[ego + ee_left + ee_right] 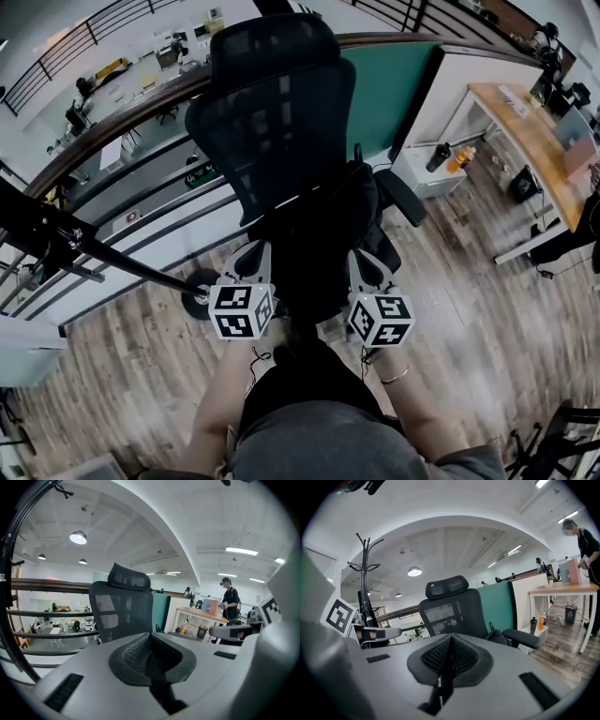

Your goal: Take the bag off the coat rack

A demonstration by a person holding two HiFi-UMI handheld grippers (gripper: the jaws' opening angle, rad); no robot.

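Note:
A black coat rack (94, 248) leans across the left of the head view, its base (197, 298) on the wood floor. In the right gripper view the coat rack (365, 592) stands at the left with bare hooks. A dark mass that looks like the bag (323, 239) lies on the seat of a black mesh office chair (272, 103). My left gripper (253, 251) and right gripper (364, 258) point at the seat from either side of it. Both are shut, left gripper (150, 656) and right gripper (450, 656), pads together with nothing clearly between them.
A railing (122, 122) runs behind the chair, and a green partition (389, 89) stands at its right. A wooden desk (530, 141) is at the far right. A person (229, 599) stands by that desk. Chair armrests (520, 638) stick out toward me.

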